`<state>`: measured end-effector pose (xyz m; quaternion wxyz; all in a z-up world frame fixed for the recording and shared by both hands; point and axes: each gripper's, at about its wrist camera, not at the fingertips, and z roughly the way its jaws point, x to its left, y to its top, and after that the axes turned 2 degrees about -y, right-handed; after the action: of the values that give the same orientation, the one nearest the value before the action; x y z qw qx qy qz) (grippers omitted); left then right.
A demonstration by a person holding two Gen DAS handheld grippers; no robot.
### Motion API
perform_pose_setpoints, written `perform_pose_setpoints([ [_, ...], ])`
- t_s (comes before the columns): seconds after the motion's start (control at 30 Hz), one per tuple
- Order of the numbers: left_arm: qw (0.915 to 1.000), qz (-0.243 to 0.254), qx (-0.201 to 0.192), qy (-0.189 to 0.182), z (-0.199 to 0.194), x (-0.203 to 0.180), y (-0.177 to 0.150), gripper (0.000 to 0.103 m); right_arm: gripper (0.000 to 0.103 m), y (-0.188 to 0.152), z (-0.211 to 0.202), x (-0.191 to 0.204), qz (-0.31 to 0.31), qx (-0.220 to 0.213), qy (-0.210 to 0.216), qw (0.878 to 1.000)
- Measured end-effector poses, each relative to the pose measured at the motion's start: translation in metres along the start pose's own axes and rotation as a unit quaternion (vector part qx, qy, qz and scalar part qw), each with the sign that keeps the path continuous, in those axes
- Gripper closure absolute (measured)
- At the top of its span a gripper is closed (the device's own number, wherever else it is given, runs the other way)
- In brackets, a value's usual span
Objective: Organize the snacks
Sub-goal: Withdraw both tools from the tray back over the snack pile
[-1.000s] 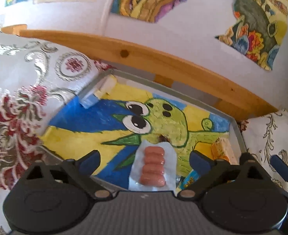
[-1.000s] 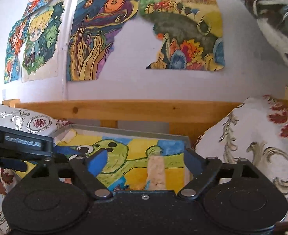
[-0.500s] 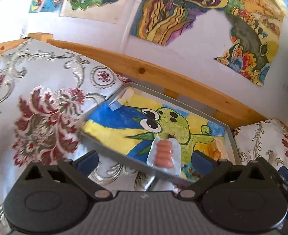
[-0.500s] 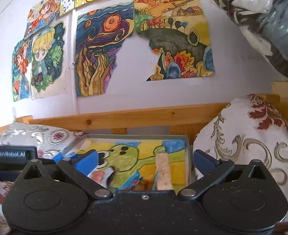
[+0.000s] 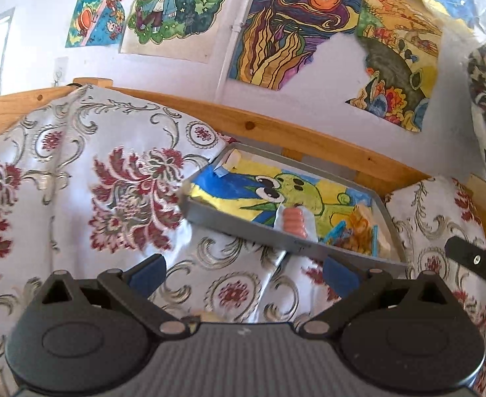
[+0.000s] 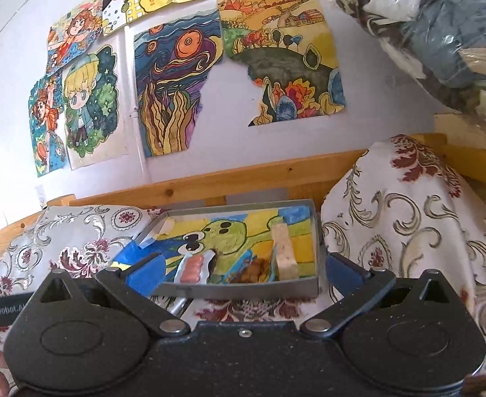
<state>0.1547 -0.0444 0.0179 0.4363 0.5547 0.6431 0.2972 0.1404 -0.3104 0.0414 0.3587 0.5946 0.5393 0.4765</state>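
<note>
A: What is lying in the tray (image 6: 312, 286)?

B: Three snacks are sitting along its near edge. A clear sausage pack (image 6: 192, 268) is lying left of centre, a crumpled brown packet (image 6: 254, 269) is resting beside it, and a pale bar (image 6: 284, 251) is lying lengthwise against the right wall. Grouped this way, they are leaving most of the painted liner (image 6: 226, 231) bare, presumably as room for more.

A: And the tray itself?

B: It is resting on floral cloth (image 5: 94, 172) between two covered cushions, just in front of a wooden rail (image 6: 243, 173), so both hands are reaching it from the front.

A: How are the grippers standing?

B: The left gripper (image 5: 243, 269) is hovering well short of the tray, fingers spread wide and holding nothing. The right gripper (image 6: 243, 266) is likewise spread and empty, its blue fingertips (image 6: 147, 273) framing the tray's front wall.

A: Is another snack waiting?

B: Something pale is showing at the left gripper's base, but it is too blurred to name.
</note>
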Motion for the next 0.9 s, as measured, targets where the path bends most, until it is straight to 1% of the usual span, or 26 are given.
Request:
perform_pose_setpoints([
  [0.13, 0.9999, 0.012, -0.001, 0.002, -0.017, 0.006, -0.011, 0.000, 0.001, -0.005, -0.022, 0.002, -0.003, 0.003, -0.002, 1.000],
  [0.37, 0.9994, 0.032, 0.010, 0.001, -0.037, 0.014, -0.030, 0.000, 0.001, -0.016, -0.046, 0.003, 0.001, 0.027, -0.015, 1.000],
  [0.53, 0.9990, 0.042, 0.018, 0.001, -0.049, 0.022, -0.044, 0.000, 0.001, -0.025, -0.051, 0.003, 0.015, 0.062, -0.031, 0.997],
  [0.63, 0.9985, 0.045, 0.030, 0.002, -0.053, 0.027, -0.053, 0.000, 0.001, -0.031, -0.050, 0.006, 0.018, 0.091, -0.045, 0.995],
  [0.8, 0.9978, 0.045, 0.049, 0.000, -0.060, 0.039, -0.070, 0.000, 0.001, -0.040, -0.050, 0.015, 0.009, 0.123, -0.041, 0.992],
  [0.9, 0.9972, 0.043, 0.061, 0.008, -0.063, 0.047, -0.080, 0.000, 0.001, -0.044, -0.050, 0.021, -0.002, 0.140, -0.038, 0.989],
])
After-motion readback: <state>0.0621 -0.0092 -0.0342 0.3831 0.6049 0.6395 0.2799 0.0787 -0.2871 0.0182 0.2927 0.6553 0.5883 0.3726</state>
